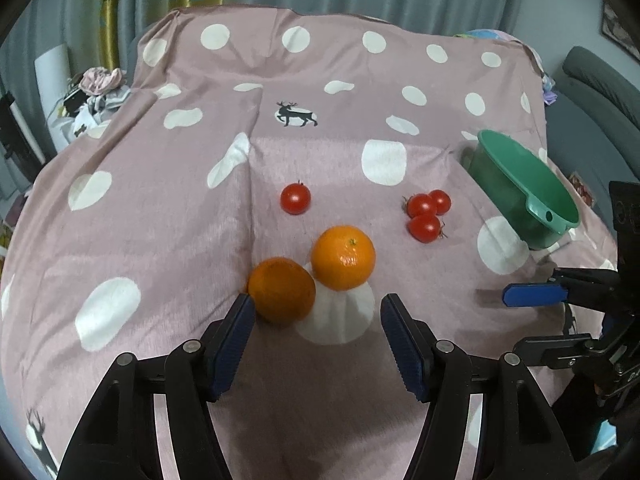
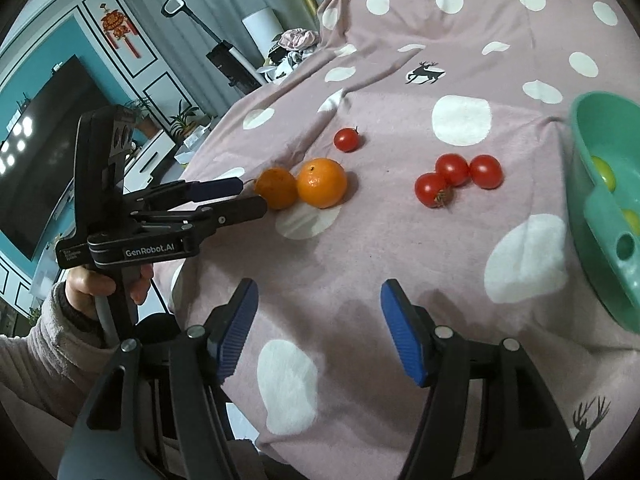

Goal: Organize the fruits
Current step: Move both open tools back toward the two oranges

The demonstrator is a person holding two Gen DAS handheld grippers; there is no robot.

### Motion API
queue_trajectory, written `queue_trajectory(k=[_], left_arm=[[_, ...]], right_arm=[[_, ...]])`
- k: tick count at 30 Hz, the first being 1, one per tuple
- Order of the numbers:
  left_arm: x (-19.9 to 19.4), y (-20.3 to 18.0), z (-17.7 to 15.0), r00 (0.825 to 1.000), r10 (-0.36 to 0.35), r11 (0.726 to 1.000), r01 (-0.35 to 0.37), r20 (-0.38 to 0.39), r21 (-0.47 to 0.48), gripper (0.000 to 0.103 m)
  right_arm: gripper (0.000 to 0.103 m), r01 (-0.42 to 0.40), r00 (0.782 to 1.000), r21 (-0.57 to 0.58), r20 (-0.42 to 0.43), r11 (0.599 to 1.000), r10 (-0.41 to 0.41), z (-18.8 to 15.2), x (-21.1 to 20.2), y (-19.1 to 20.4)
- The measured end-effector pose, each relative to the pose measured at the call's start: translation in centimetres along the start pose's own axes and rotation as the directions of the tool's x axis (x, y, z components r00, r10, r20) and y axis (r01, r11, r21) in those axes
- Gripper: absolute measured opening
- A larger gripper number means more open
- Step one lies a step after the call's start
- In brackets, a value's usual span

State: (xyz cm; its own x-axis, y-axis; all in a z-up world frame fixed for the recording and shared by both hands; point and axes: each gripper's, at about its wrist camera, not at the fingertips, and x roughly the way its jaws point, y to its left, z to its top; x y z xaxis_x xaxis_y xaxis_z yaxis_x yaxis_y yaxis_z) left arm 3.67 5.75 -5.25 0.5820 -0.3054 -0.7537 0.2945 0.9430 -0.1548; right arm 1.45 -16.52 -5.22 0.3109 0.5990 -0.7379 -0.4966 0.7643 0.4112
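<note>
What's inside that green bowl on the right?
In the right wrist view, the green bowl holds two yellow-green round fruits, one partly behind its handle. The rest of the inside is cut off by the picture edge; the left view shows only bare wall.

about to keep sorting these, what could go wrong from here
1. The left hand-held gripper is open beside the nearer orange, which touches the other orange; closing could nudge either into a roll.
2. The three clustered tomatoes may scatter if one is picked.
3. The green bowl sits near the cloth's edge.
</note>
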Motion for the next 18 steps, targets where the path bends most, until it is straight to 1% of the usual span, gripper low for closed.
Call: queue_trajectory(k=[5,9,11,14,18], left_arm=[[0.8,0.3,0.7,1.000,0.019,0.999,-0.019,-0.008,0.035,0.067],[1.6,0.3,1.0,0.999,0.024,0.997,-0.023,-0.023,0.071,0.067],[1.9,0.2,1.0,0.999,0.025,0.995,-0.022,-0.033,0.094,0.064],[2.3,0.1,1.0,0.999,0.035,0.991,-0.029,-0.041,0.134,0.063],[2.5,-0.1,1.0,0.998,0.042,0.981,-0.032,-0.047,0.192,0.061]], right_arm=[[0.065,-0.005,1.000,-0.003,-0.002,1.000,0.005,0.9,0.4,0.1],[0.065,-0.054,0.998,0.046,0.013,0.997,0.054,2.1,0.6,-0.3],[0.065,-0.063,0.998,0.060,0.021,0.996,0.062,2.9,1.0,-0.5],[0.065,-0.068,0.998,0.076,0.017,0.995,0.067,3.8,1.9,-0.7],[0.065,-0.095,0.995,0.115,-0.009,0.989,0.096,4.9,3.8,-1.1]])
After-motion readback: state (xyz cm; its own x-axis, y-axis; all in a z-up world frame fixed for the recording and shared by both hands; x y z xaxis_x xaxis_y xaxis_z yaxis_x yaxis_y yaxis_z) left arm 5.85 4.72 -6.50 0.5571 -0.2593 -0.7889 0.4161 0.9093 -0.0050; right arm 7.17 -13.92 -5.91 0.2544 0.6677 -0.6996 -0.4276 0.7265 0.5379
